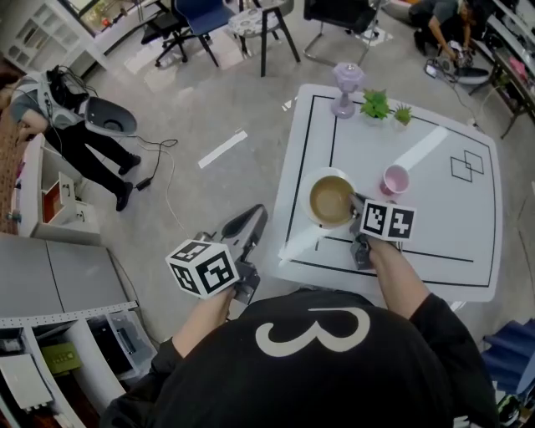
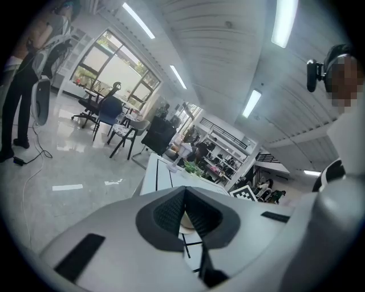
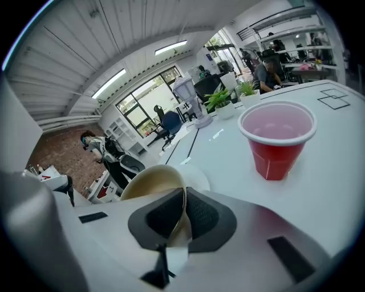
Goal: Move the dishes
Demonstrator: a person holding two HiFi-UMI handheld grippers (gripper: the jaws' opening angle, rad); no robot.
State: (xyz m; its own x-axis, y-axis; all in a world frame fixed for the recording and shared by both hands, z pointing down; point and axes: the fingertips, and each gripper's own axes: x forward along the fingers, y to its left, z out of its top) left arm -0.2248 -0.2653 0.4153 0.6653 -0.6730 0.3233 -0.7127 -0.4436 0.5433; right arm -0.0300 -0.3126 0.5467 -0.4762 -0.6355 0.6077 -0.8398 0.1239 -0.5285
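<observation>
A bowl (image 1: 330, 201), tan inside and white outside, sits near the left part of the white table (image 1: 451, 242). My right gripper (image 1: 355, 204) reaches it from the near side and is shut on its rim. In the right gripper view the bowl's wall (image 3: 149, 181) stands between the pads of the right gripper (image 3: 183, 212). A pink cup (image 1: 394, 180) stands upright just right of the bowl; this cup (image 3: 278, 137) is untouched. My left gripper (image 1: 253, 219) hangs off the table's left side over the floor. The left gripper (image 2: 184, 198) has its jaws together, holding nothing.
A purple lamp-like ornament (image 1: 347, 88) and two small green plants (image 1: 376, 104) stand at the table's far edge. Black lines and two drawn squares (image 1: 466, 165) mark the tabletop. A person (image 1: 54, 109) stands at far left by shelves; chairs (image 1: 196, 21) stand beyond.
</observation>
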